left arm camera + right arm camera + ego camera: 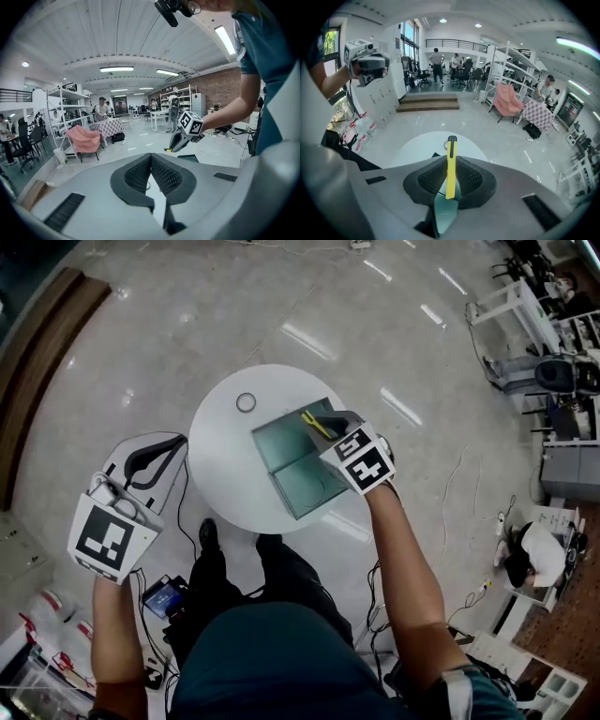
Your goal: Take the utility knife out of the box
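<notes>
**Knife pinched in the right tongs, over the box**

Head view: the right tongs (330, 425) hang over the open green box (281, 451) on the round table (217, 460). The yellow knife (314, 423) sticks out ahead of their tips. The left tongs (164, 451) are beside the table's edge, well apart from the knife.

Left gripper view: the left jaws meet, with nothing between them.

Right gripper view: the right jaws pinch the knife's middle. Its black end points away from them, and the box is below.
</notes>
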Demonstrator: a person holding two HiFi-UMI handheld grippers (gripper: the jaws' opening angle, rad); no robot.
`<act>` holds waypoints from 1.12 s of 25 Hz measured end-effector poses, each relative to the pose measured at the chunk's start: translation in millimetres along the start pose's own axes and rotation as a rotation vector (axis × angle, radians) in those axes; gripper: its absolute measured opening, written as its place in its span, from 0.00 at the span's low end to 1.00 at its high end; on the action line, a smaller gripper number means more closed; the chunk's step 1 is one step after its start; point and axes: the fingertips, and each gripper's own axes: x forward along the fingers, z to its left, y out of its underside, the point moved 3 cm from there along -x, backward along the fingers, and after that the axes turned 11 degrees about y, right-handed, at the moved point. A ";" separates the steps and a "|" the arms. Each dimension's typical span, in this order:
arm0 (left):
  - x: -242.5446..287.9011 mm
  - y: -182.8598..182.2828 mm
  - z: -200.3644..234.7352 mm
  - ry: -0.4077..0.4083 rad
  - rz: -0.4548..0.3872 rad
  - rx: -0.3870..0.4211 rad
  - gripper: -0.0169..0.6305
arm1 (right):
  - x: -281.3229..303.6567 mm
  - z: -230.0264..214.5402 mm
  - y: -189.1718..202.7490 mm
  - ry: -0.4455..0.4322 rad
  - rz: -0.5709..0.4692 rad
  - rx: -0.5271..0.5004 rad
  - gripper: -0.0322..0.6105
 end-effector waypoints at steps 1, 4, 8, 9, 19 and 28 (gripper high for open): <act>-2.1 -7.2 0.3 0.005 -0.003 0.012 0.05 | -11.1 -3.7 -6.6 0.014 -0.023 0.028 0.17; 15.4 -24.2 -9.7 0.018 -0.016 0.037 0.05 | -39.7 -26.2 -2.5 0.044 -0.096 0.117 0.17; -57.1 -81.4 -42.2 0.025 -0.033 0.072 0.05 | -148.2 -0.8 -49.4 0.084 -0.217 0.220 0.17; -71.6 -110.6 -54.5 0.026 -0.035 0.077 0.05 | -187.7 -4.6 -61.2 0.089 -0.248 0.246 0.17; -97.0 -232.4 -104.5 0.068 -0.076 0.147 0.05 | -393.4 -39.2 -104.7 0.155 -0.590 0.441 0.17; -113.2 -255.2 -110.1 0.103 -0.109 0.198 0.05 | -473.8 -20.5 -127.0 0.176 -0.778 0.501 0.17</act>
